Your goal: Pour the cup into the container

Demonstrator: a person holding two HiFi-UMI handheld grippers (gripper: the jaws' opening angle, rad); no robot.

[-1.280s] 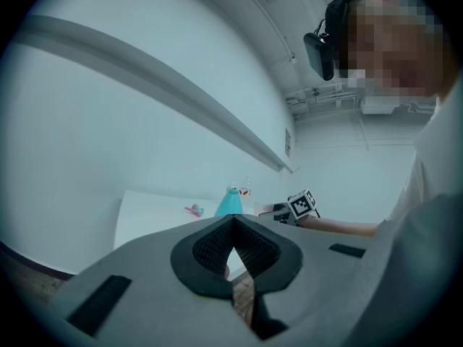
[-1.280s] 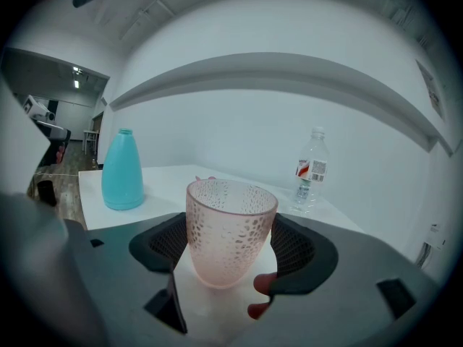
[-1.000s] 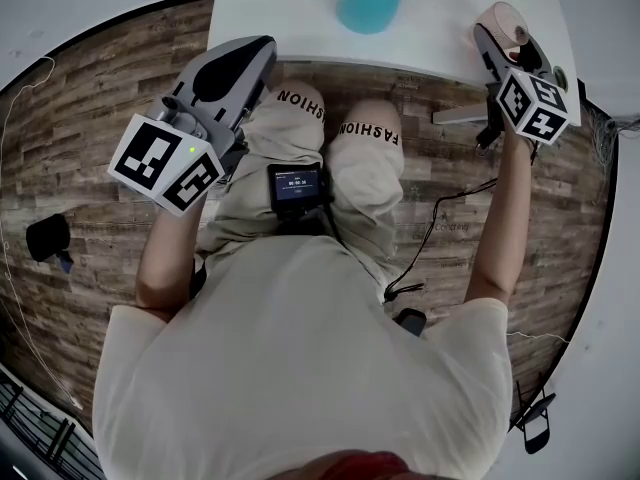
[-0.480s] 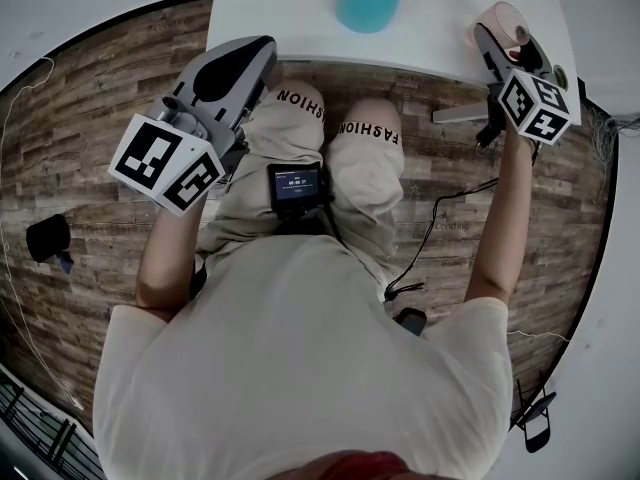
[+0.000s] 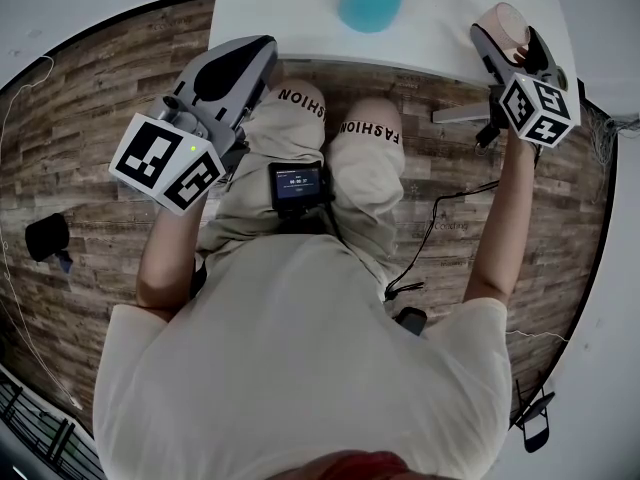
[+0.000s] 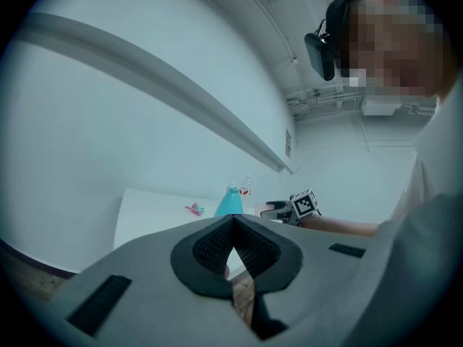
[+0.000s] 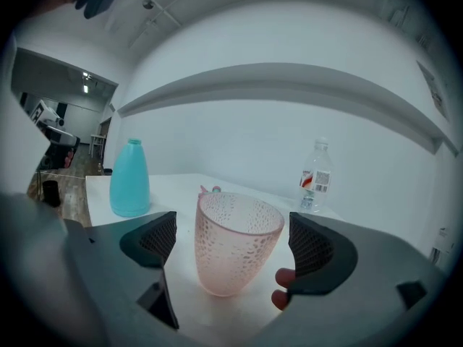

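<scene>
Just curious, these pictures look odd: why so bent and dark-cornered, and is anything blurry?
Head view: wide lens bows the wood-plank floor into a curve. Left gripper view: bluish cast, dark round edges, the shut left tongs soft up close. Right gripper view: same dark corners; the pink dimpled translucent cup is sharp between the open right tongs.

One white desk (image 5: 300,18) holds one pink dimpled translucent cup (image 7: 235,223), one turquoise bottle-shaped container (image 7: 130,183), one clear plastic water bottle with a red-and-white label (image 7: 317,173), and one small pink object (image 6: 194,209). There are two grey grippers: the left gripper (image 6: 233,226) and the right gripper (image 7: 233,246). One small black screen (image 5: 297,185) sits at the person's waist.
</scene>
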